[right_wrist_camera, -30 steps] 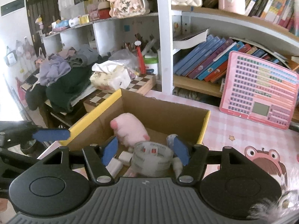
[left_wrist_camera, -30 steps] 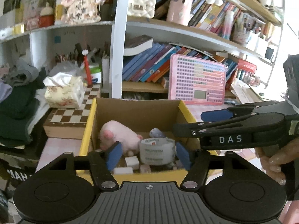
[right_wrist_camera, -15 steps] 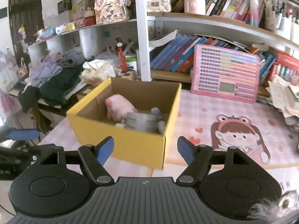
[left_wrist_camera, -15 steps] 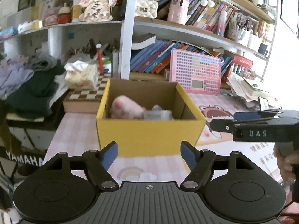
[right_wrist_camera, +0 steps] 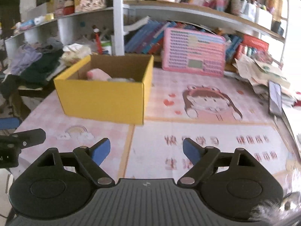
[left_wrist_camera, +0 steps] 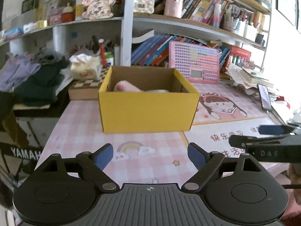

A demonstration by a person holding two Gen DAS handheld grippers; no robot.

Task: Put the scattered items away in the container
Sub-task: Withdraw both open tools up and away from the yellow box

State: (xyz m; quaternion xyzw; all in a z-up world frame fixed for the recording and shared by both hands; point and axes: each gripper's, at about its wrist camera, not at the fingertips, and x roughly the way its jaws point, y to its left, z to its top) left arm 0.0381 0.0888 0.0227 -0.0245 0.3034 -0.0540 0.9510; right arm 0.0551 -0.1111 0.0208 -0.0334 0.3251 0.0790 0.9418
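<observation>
On a desk covered with a pink checked cartoon mat, an open yellow cardboard box stands toward the back edge, in front of crowded bookshelves. Inside it a pink plush toy lies at the left, with a pale roll of tape just beside it, only its top showing over the rim. At the near edge the left gripper, black with blue pads, points at the box, its jaws opening with nothing between them. To its right the right gripper does likewise, jaws opening over bare mat, nothing held. A pink electronic learning tablet leans against the shelf behind; a dark smartphone rests by the desk's right edge.
</observation>
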